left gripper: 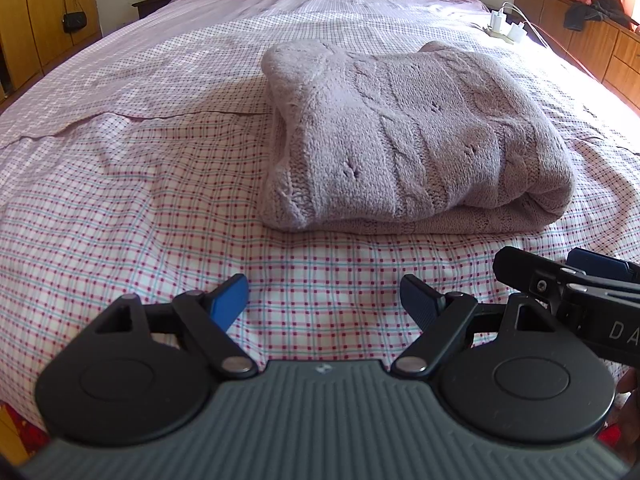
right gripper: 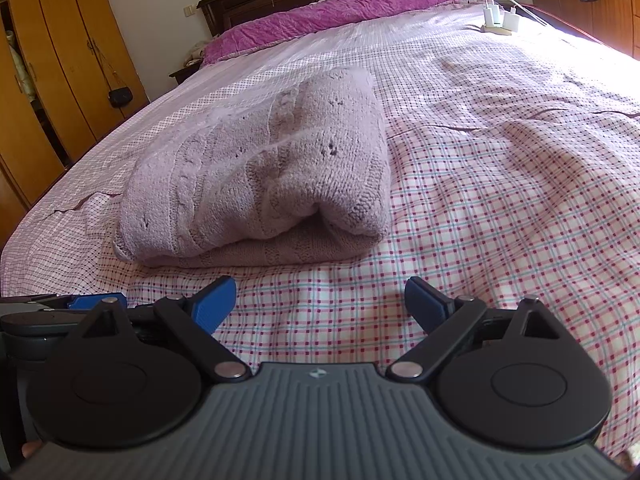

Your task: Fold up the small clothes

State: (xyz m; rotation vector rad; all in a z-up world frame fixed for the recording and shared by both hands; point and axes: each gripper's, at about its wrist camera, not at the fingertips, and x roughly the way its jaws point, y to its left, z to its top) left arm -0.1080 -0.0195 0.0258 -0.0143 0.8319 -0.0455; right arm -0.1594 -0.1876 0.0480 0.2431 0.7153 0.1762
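Closest to the lens, the left gripper (left gripper: pixel 324 300) is hovering low over the checked bedsheet (left gripper: pixel 120 208) with its blue-padded fingers (left gripper: pixel 230 300) spread wide and nothing between them. The right gripper (right gripper: pixel 320 302) is doing the same thing just beside it, fingers released and empty too. Each one is poking into the edge of the other's view, so they're sitting side by side near the foot of the bed.

The folded lilac knit sweater (left gripper: pixel 404 136) is lying on the sheet a bit ahead of both grippers, not touching either one. It's sitting in a chunky bundle with the top layer doubled over a flatter bottom layer, and the rolled fold is facing the right gripper (right gripper: pixel 332 208).

Further up, a purple quilt (right gripper: pixel 340 12) is bunching against the dark headboard, and a couple of white chargers (right gripper: pixel 498 18) are resting on the bed's far right edge. A wooden wardrobe (right gripper: pixel 60 60) with a small black bag (right gripper: pixel 120 97) hanging on it is standing off to the left.
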